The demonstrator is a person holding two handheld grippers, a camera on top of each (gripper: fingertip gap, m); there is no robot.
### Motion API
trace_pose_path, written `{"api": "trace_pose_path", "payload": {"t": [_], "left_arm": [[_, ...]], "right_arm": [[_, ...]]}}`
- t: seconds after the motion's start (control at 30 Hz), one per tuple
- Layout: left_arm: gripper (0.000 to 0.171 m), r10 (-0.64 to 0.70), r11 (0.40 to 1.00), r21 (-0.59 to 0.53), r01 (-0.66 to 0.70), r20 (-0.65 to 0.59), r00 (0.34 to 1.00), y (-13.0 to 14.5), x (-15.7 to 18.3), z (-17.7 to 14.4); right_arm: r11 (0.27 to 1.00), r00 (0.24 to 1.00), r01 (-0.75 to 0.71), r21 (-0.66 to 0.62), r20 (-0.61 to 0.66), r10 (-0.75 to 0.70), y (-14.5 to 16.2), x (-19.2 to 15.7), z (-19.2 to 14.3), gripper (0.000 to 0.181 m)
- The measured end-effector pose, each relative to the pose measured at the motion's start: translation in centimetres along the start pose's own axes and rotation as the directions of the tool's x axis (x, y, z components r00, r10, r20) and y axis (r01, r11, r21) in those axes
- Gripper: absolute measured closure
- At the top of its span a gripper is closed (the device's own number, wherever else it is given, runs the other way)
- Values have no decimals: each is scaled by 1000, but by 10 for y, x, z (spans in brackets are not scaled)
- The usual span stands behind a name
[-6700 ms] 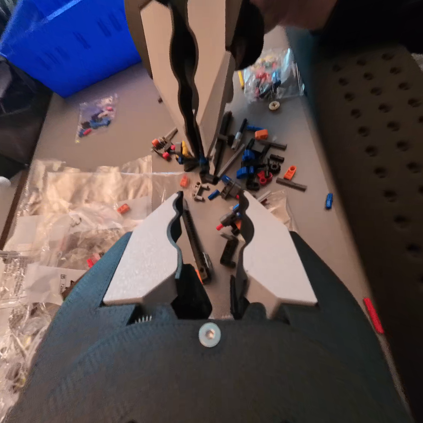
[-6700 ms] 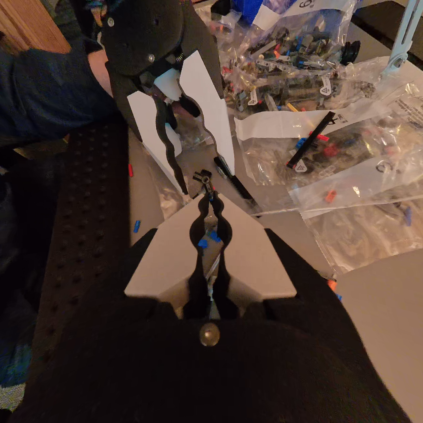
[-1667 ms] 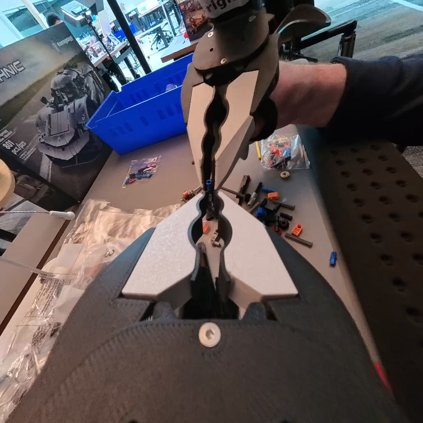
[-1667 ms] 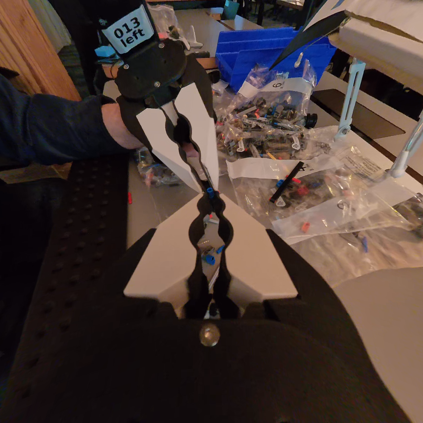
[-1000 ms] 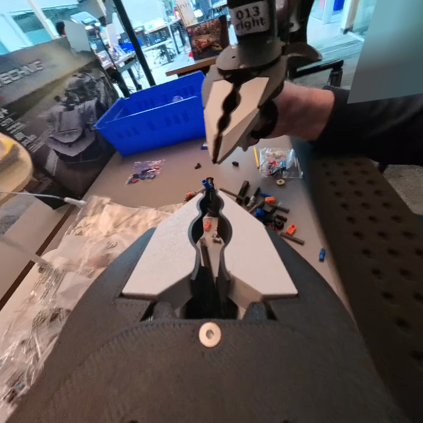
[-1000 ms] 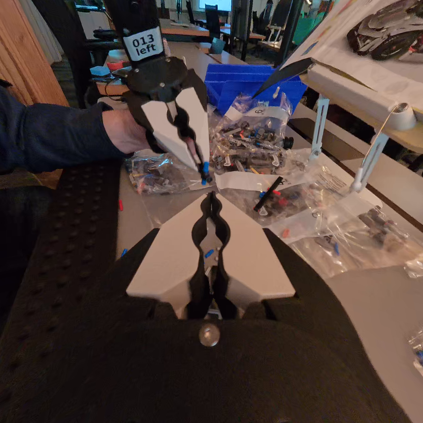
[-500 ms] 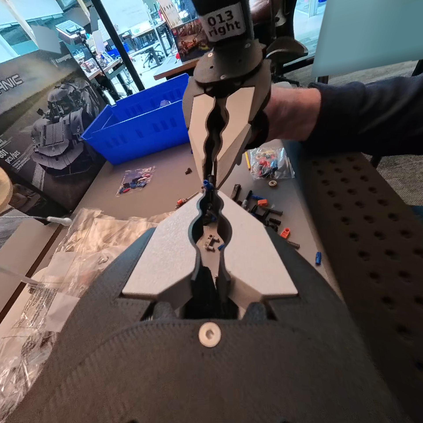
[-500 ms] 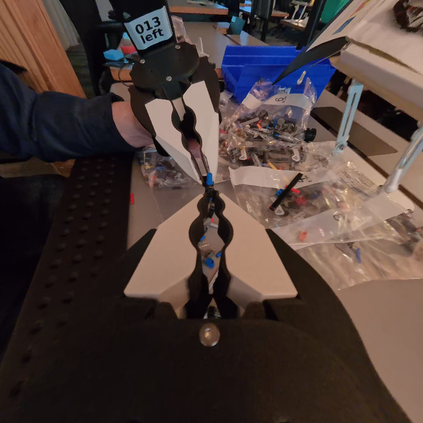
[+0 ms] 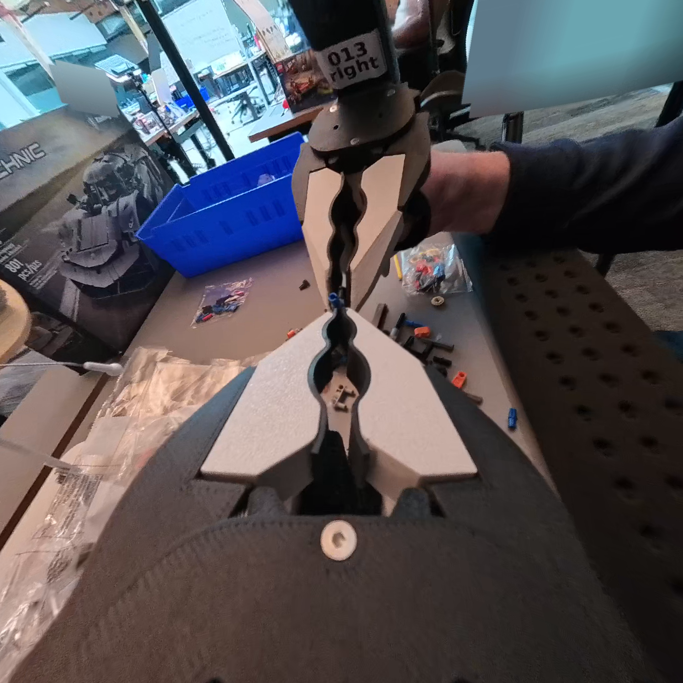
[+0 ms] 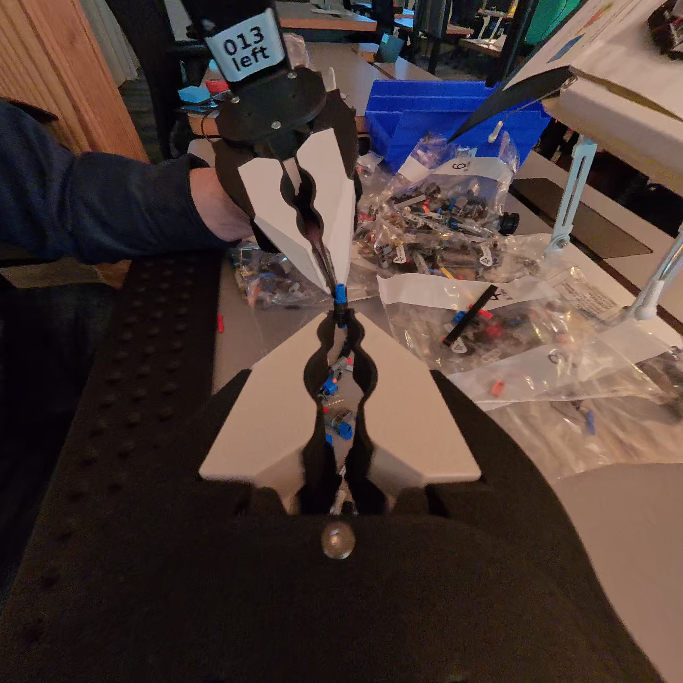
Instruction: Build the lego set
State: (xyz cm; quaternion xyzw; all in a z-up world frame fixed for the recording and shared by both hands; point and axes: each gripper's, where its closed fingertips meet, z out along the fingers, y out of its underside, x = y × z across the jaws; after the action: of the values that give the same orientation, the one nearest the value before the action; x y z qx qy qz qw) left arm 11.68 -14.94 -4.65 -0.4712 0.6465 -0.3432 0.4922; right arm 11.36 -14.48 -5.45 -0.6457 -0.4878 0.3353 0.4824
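Observation:
A small black lego piece with a blue pin (image 9: 333,298) is held in the air between both grippers, which meet tip to tip above the grey table (image 9: 258,314). My left gripper (image 9: 338,313) is shut on its black end. My right gripper (image 10: 340,318) comes from the opposite side and is shut on the black part (image 10: 340,315), with the blue pin (image 10: 339,294) sticking out toward the left gripper's fingertips (image 10: 329,284). In the left wrist view the right gripper (image 9: 340,292) points down from above, held by a hand in a dark sleeve.
Loose black, blue and orange pieces (image 9: 425,340) lie on the table under the grippers. A blue bin (image 9: 229,221), the set's box (image 9: 74,221) and small bags (image 9: 221,301) stand behind. Clear bags of parts (image 10: 443,221) and a booklet on a stand (image 10: 610,92) are at the right. A black perforated mat (image 9: 591,369) borders the table. Both grippers' tips are close together, under 4 cm apart.
One second ago the right gripper was lifted away from the piece, which stayed in the left gripper. It has come back down and the two tips meet on the piece again.

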Motion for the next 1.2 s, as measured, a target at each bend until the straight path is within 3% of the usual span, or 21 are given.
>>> {"api": "trace_pose_path", "payload": {"t": [0.2, 0.37, 0.43, 0.87, 0.93, 1.0, 1.03, 1.2], "left_arm": [[171, -55, 998, 23, 56, -25, 998, -1, -1, -2], [141, -64, 998, -23, 63, -44, 997, 6, 4, 5], [158, -53, 997, -52, 51, -48, 997, 11, 6, 7], [161, -102, 995, 15, 102, -9, 995, 2, -5, 4], [162, -141, 990, 34, 139, 54, 989, 4, -20, -6], [163, -254, 959, 156, 238, 89, 963, -1, -45, -39], [163, -247, 960, 164, 228, 102, 964, -2, -48, -46], [162, -143, 989, 35, 141, 70, 987, 6, -27, -13]], "right_arm": [[1000, 1000, -21, 9, 15, 21, 0, 0, -2, 177], [1000, 1000, 3, 9, 9, -3, -1, -1, -2, 177], [1000, 1000, 19, 14, 17, -19, -2, -4, -2, 177], [997, 995, 76, -19, -58, -77, -4, 0, -6, 179], [997, 992, 75, 6, -103, -74, -7, 7, -18, 179], [983, 995, 2, 186, -101, 17, -26, 14, -53, 179], [983, 994, 0, 183, -109, 20, -24, 16, -55, 179], [995, 994, -11, 99, -107, 21, -11, 16, -30, 178]]}}
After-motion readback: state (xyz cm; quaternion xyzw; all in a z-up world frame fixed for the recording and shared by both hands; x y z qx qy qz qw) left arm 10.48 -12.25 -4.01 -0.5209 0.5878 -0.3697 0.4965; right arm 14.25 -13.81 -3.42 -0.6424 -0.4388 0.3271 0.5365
